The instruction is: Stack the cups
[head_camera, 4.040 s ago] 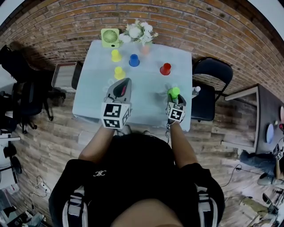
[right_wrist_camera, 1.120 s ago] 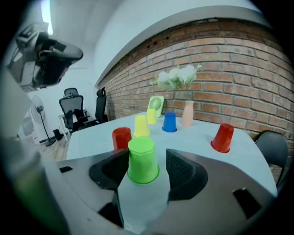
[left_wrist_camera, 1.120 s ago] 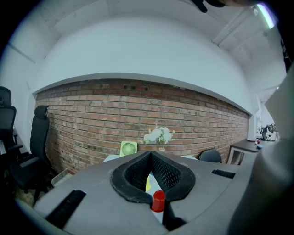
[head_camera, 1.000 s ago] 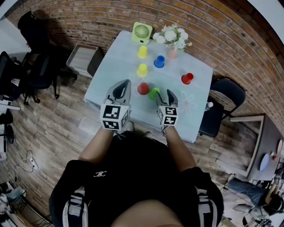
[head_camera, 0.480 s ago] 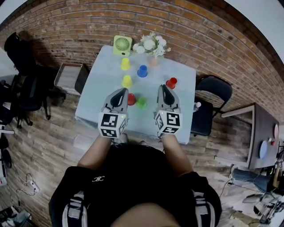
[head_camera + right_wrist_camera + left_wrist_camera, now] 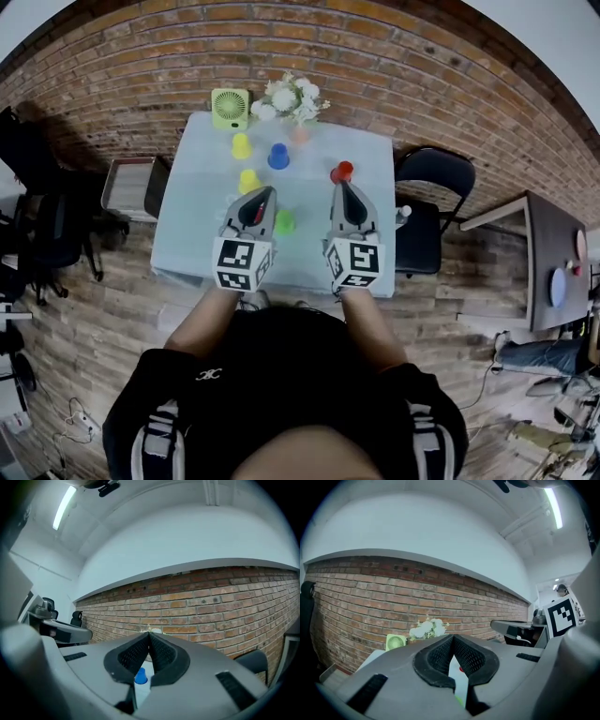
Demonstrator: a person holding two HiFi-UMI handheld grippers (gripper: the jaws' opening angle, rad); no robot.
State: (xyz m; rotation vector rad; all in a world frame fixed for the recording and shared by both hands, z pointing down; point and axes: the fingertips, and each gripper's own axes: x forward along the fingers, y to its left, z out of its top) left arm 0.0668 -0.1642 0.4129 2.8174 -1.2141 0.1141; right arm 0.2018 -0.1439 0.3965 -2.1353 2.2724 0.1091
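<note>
Right gripper [image 6: 343, 187], jaws just closed tight on nothing, hangs clear of the small green plastic cup [image 6: 284, 222], now released on the pale table [image 6: 202, 202] beside the left gripper [image 6: 268, 193], also pressed shut and empty; the cup looks set down but not yet stacked.

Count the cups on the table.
6: yellow cup and blue cup by the fan, second yellow nearer, red cup right, green cup beside left gripper, second red partly hidden beneath it.

Black short-sleeved top [image 6: 291, 375], white sleeve stripes [image 6: 159, 436], grey left claw [image 6: 266, 191], right claw [image 6: 339, 186], square-marker cubes [image 6: 243, 265].
</note>
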